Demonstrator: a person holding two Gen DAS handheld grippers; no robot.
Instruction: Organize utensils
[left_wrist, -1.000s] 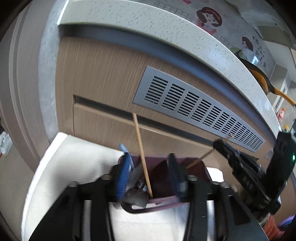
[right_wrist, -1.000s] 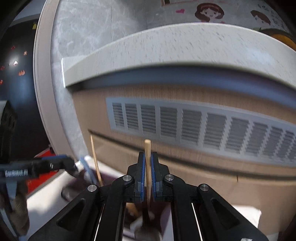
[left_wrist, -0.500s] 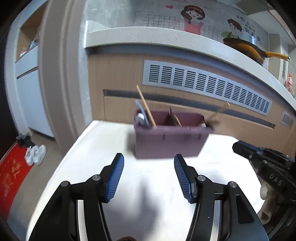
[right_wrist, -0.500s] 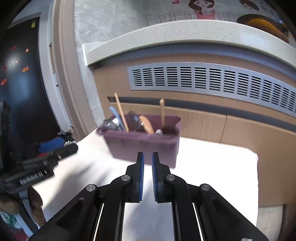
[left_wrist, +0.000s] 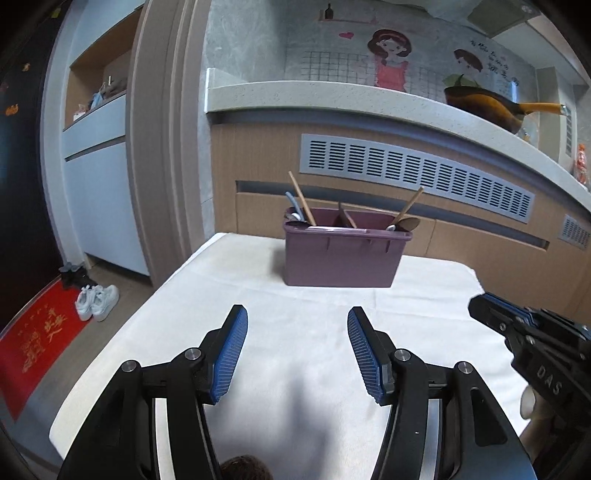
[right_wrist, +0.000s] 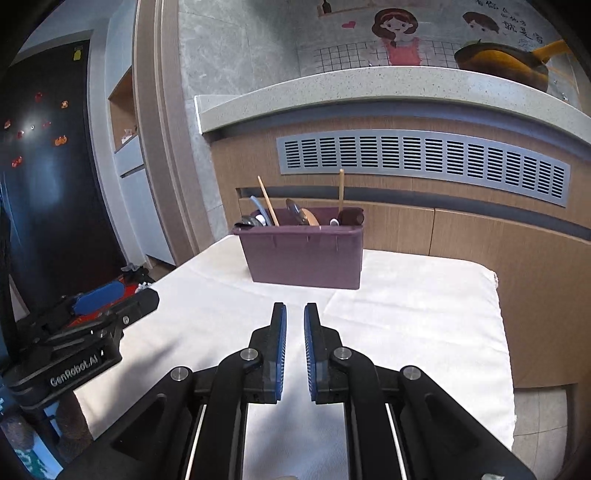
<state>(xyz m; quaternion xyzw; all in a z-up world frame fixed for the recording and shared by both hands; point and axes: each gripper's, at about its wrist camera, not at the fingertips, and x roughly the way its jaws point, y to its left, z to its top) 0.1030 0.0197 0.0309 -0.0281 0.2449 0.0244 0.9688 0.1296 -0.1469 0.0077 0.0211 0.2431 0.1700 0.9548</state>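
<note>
Holding both claws over white table (left_wrist: 258, 280): our left claw (left_wrist: 297, 350) wide, empty; right claw (right_wrist: 295, 350) opening, narrow gap, empty. Purple bin (right_wrist: 303, 254) holds utensils.

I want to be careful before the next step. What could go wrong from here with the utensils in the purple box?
1. The purple box stands near the far edge of the white table; a push could slide it off.
2. The wooden sticks lean out above the rim and could catch the tongs.
3. The right tongs, empty, are just opening; perhaps too narrow for a thick handle.
</note>
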